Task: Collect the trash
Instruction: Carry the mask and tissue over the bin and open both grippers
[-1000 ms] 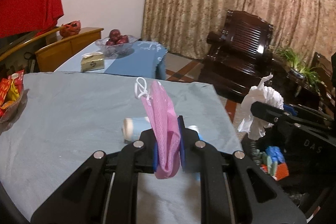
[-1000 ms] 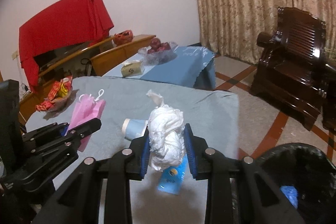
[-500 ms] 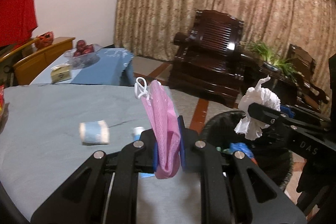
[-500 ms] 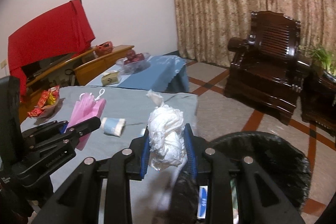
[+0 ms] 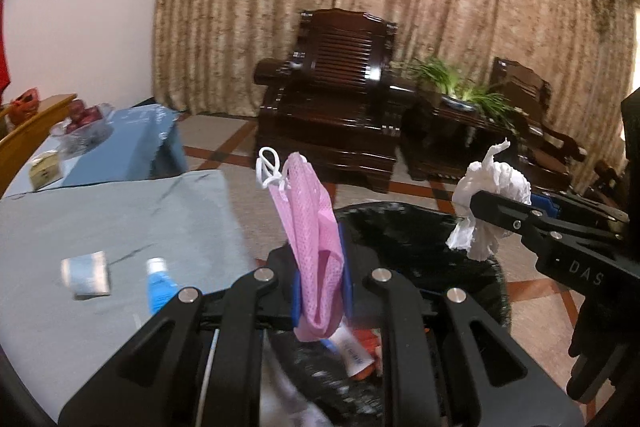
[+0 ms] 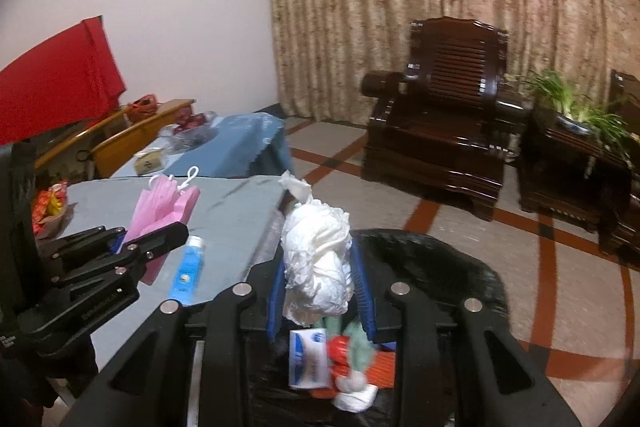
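Leftmost, a paper cup (image 5: 85, 274) and blue tube (image 5: 160, 285) lie on the grey tabletop (image 5: 120, 211). Next, the left claw (image 5: 320, 291) pinches a pink face mask (image 5: 316, 251) over the black trash bin (image 5: 404, 227); the right claw (image 6: 322, 291) clamps a white tissue wad (image 6: 318, 259) above it.

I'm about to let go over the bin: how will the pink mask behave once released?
The pink mask, pinched in the left gripper, folds limply over itself, so it is probably floppy and light. It would likely flutter rather than drop straight, and its ear loops might snag.
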Tool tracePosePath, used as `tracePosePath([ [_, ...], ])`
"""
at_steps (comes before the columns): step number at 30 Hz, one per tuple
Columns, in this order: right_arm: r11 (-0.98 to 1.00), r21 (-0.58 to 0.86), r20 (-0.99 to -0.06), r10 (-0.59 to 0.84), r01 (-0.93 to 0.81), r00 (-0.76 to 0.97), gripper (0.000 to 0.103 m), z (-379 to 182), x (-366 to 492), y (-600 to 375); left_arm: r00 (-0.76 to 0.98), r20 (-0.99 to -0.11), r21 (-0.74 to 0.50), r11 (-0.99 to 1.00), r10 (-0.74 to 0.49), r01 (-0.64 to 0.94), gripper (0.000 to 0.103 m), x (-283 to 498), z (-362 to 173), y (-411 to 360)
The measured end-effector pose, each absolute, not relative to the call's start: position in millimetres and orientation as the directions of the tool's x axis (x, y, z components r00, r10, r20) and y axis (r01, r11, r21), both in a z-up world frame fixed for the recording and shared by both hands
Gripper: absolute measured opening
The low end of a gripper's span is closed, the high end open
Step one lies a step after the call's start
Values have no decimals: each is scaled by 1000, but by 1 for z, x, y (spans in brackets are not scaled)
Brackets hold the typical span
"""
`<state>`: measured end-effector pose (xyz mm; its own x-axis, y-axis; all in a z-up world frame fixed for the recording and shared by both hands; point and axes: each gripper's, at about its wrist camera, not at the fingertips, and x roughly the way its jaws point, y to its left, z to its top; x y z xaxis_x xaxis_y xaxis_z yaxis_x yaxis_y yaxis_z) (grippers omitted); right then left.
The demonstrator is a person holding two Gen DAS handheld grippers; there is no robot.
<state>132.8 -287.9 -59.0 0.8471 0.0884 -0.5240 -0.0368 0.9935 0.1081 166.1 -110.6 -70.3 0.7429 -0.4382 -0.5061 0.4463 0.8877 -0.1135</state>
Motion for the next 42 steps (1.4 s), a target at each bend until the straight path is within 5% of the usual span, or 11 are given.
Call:
tracePosePath([
  [23,986,122,-608,-20,118,794,32,-119,146,-373,629,-582,-110,816,-516,568,18,200,-127,-210],
  [26,986,123,-617,-13,113,787,36,-127,151,-376,620,-587,-114,812,-520,573,32,203,-130,-209],
  [28,986,113,-624,-23,119,781,53,-131,152,-375,613,-587,-128,808,-529,575,47,204,-132,-207],
  [32,985,114,-623,-29,128,782,68,-134,149,-379,616,-585,-138,814,-527,565,64,203,-134,-200],
  [36,982,121,-604,-42,144,796,95,-131,139,-379,654,-575,-121,842,-491,526,85,199,-127,-185],
  [42,981,170,-570,19,95,822,97,-112,123,-363,712,-564,-103,891,-418,442,92,191,-109,-144],
])
